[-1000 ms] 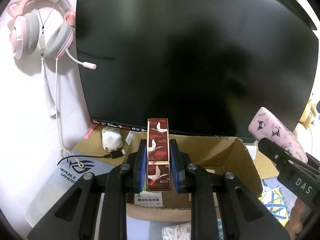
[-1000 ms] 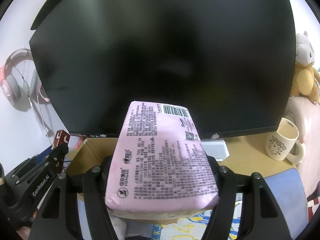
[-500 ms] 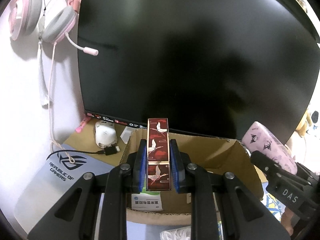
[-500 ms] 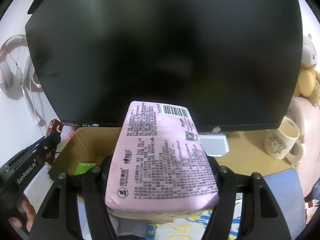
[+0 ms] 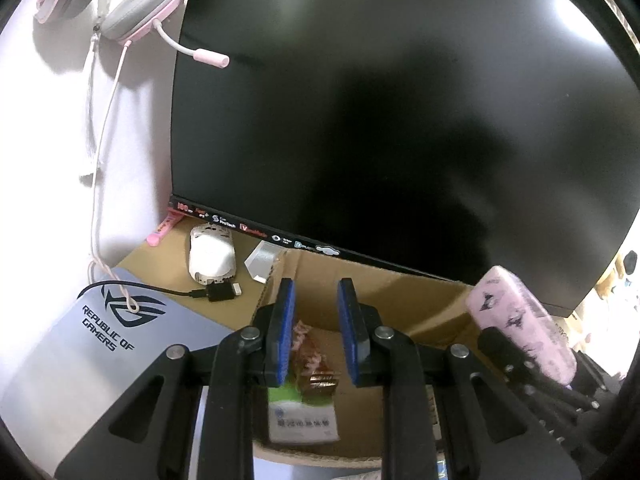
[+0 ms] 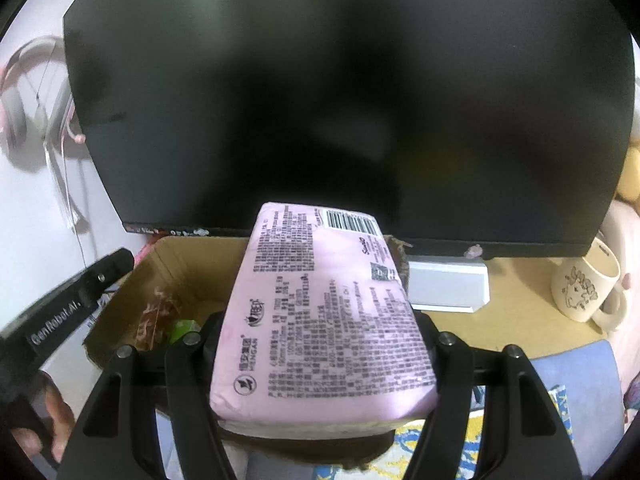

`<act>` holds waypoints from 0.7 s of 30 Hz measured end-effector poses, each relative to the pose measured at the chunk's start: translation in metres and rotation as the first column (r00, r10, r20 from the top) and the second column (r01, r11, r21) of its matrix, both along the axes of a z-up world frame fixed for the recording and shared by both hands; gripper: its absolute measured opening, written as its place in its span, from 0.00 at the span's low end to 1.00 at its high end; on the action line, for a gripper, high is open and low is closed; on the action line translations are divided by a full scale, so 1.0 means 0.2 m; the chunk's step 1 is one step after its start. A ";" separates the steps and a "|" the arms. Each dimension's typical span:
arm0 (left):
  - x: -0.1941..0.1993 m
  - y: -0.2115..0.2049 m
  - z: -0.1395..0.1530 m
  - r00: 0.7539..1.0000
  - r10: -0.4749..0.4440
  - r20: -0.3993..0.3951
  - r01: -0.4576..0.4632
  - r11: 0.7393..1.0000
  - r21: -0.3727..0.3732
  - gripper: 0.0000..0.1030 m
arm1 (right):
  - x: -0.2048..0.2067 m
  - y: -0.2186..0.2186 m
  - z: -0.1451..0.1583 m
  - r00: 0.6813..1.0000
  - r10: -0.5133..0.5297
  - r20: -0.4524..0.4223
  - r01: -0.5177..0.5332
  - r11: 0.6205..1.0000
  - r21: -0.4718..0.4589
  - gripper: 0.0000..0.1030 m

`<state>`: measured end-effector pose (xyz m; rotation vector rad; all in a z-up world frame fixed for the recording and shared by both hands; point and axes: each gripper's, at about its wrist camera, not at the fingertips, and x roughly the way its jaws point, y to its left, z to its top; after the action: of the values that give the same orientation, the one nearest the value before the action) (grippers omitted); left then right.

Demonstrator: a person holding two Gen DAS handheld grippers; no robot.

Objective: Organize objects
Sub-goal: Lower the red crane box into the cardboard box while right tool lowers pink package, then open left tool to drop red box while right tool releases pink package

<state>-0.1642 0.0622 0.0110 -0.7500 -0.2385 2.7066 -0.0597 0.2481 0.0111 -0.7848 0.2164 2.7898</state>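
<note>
The red crane box (image 5: 314, 364) lies in the cardboard box (image 5: 384, 292) below the left gripper (image 5: 316, 332), fingers spread and empty. The right gripper (image 6: 320, 360) pinches the pink tissue pack (image 6: 320, 320) above the box, not yet placed.

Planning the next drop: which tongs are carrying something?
The right tongs, clamped on the pink tissue pack; the left tongs grip nothing, the red box blurred in the cardboard box below.

the cardboard box (image 5: 372, 292) is open on top, so there is room to pass down into it. just behind the box, the monitor (image 5: 400, 112) walls off the far side. inside the box, a red packet (image 5: 314, 364) and a green-and-white pack (image 5: 302, 412) take up part of the floor.
</note>
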 end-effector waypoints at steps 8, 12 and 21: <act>-0.01 0.04 0.00 0.999 0.038 0.003 -0.037 0.986 -0.161 0.22 | -0.07 -0.06 -0.06 0.999 -0.012 0.052 0.008 0.997 0.072 0.69; 0.03 0.06 0.03 0.999 0.033 -0.004 -0.033 0.983 -0.179 0.28 | -0.09 -0.05 -0.07 0.997 0.000 0.079 -0.005 0.997 0.073 0.70; 0.13 0.11 0.13 0.983 0.142 -0.119 -0.172 0.936 -0.308 0.95 | -0.07 -0.01 -0.06 0.997 -0.007 0.077 0.004 0.999 0.040 0.86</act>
<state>-0.1373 0.0840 0.0360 -0.7102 0.1736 2.9650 -0.0731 0.2462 -0.0015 -0.8795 0.1490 2.7434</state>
